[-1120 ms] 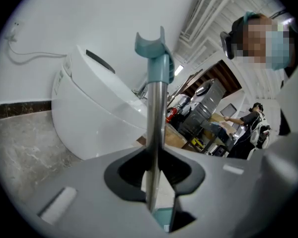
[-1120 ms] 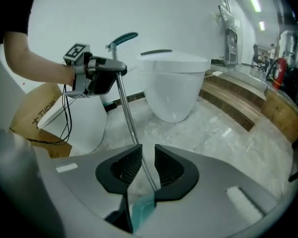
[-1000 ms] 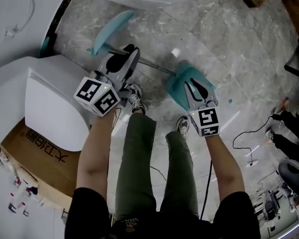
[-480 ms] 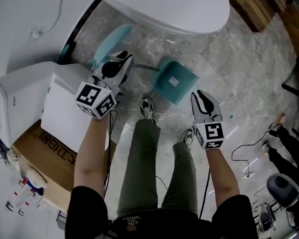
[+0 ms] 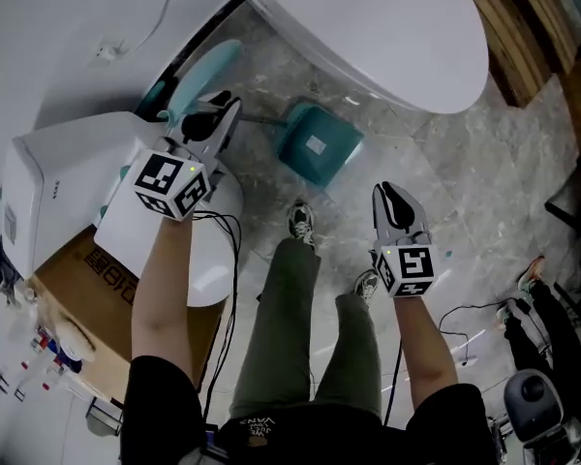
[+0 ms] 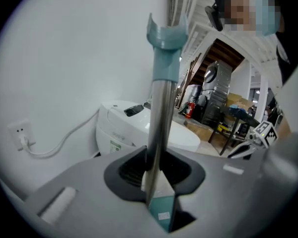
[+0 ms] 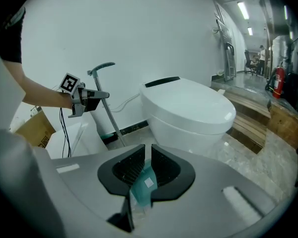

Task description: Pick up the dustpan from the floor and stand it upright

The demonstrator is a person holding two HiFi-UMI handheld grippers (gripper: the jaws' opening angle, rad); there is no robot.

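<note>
Left hand-held gripper [image 5: 221, 108] clamped; right [image 5: 395, 195] closing, apparently empty.

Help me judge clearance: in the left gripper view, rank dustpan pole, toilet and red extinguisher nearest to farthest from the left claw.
1. Dustpan pole: centre, clamped between the jaws.
2. Toilet: behind, left of centre.
3. Red extinguisher: far background, right of pole.

A grey marbled tile floor [image 5: 445, 163] spreads beneath the right gripper [image 5: 395, 198]. Ahead of it, a white ceramic toilet [image 5: 368, 27] stands against a plain white wall [image 5: 58, 17]. Brown wooden plank steps [image 5: 537, 27] lie to its right, under ceiling strip lights [image 7: 243, 9].
</note>
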